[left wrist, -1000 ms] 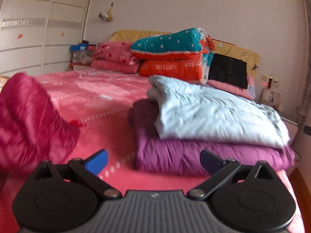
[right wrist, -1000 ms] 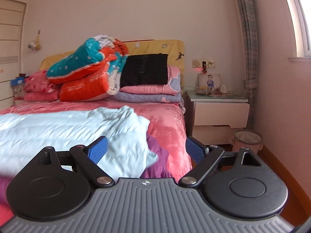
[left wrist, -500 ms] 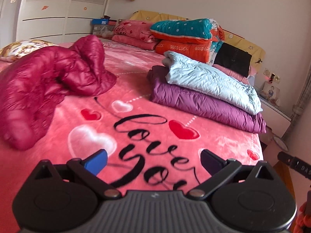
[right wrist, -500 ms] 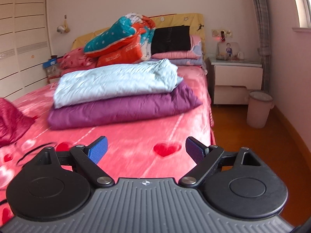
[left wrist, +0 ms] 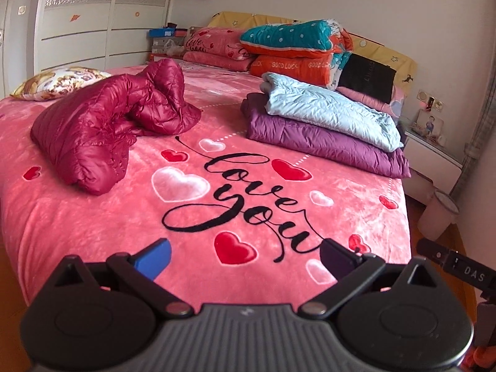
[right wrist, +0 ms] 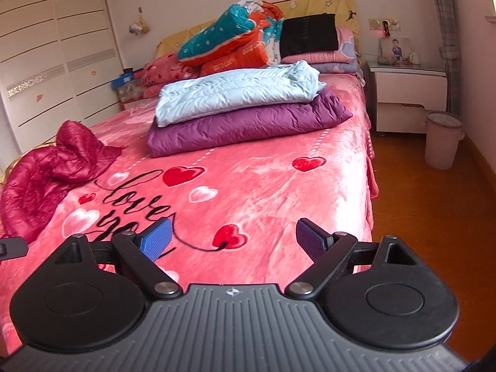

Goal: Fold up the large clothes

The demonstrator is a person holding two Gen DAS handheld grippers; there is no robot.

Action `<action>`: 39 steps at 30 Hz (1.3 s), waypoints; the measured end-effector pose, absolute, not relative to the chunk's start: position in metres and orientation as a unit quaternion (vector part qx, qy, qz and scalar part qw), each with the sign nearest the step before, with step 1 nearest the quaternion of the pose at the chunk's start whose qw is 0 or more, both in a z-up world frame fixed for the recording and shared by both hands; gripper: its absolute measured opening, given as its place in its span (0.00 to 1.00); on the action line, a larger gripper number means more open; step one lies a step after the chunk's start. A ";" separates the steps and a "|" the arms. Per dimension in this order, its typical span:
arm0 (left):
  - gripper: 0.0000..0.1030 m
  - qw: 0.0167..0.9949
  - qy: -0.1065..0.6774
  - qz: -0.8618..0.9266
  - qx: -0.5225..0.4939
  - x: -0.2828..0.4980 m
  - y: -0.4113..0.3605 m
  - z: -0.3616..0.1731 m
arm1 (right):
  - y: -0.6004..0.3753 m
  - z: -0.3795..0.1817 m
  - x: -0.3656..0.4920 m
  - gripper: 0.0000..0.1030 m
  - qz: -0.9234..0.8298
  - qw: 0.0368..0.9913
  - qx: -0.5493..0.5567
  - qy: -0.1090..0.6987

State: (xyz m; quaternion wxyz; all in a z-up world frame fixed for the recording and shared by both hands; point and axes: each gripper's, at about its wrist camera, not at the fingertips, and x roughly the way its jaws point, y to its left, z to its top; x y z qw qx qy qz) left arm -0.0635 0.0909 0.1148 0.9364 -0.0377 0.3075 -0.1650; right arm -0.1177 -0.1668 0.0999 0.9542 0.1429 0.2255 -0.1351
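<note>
A crumpled dark red puffer jacket (left wrist: pixel 108 124) lies unfolded on the left of the pink bed (left wrist: pixel 93 217); it also shows in the right wrist view (right wrist: pixel 52 173). A folded light blue jacket (left wrist: pixel 328 110) lies on a folded purple jacket (left wrist: pixel 322 144) at the right; in the right wrist view the light blue jacket (right wrist: pixel 235 91) and the purple jacket (right wrist: pixel 248 124) show too. My left gripper (left wrist: pixel 245 259) is open and empty over the foot of the bed. My right gripper (right wrist: pixel 234 241) is open and empty there too.
Stacked quilts (left wrist: pixel 294 49) and pillows sit at the headboard. A patterned pillow (left wrist: pixel 59 80) lies at the bed's left edge. A white nightstand (right wrist: pixel 409 93) and a pink bin (right wrist: pixel 441 139) stand on the orange floor right of the bed. Wardrobe doors (right wrist: pixel 55 55) line the left wall.
Both grippers have pulled back from the folded stack to the foot of the bed and risen. The whole bed now shows. Both stayed open.
</note>
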 end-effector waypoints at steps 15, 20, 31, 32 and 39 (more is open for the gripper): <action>0.99 0.946 0.267 -0.182 -0.016 -0.100 0.090 0.142 | -0.126 0.125 -0.157 1.00 -0.110 0.965 0.129 0.199; 0.99 0.948 0.260 -0.181 -0.015 -0.100 0.084 0.150 | -0.127 0.136 -0.165 1.00 -0.128 0.967 0.126 0.181; 0.99 0.956 0.227 -0.188 0.004 -0.097 0.054 0.173 | -0.135 0.158 -0.175 1.00 -0.178 0.967 0.103 0.152; 0.99 0.956 0.225 -0.189 0.005 -0.098 0.052 0.174 | -0.135 0.159 -0.176 1.00 -0.182 0.967 0.102 0.149; 0.99 0.957 0.218 -0.193 0.010 -0.097 0.042 0.179 | -0.135 0.161 -0.182 1.00 -0.203 0.965 0.093 0.138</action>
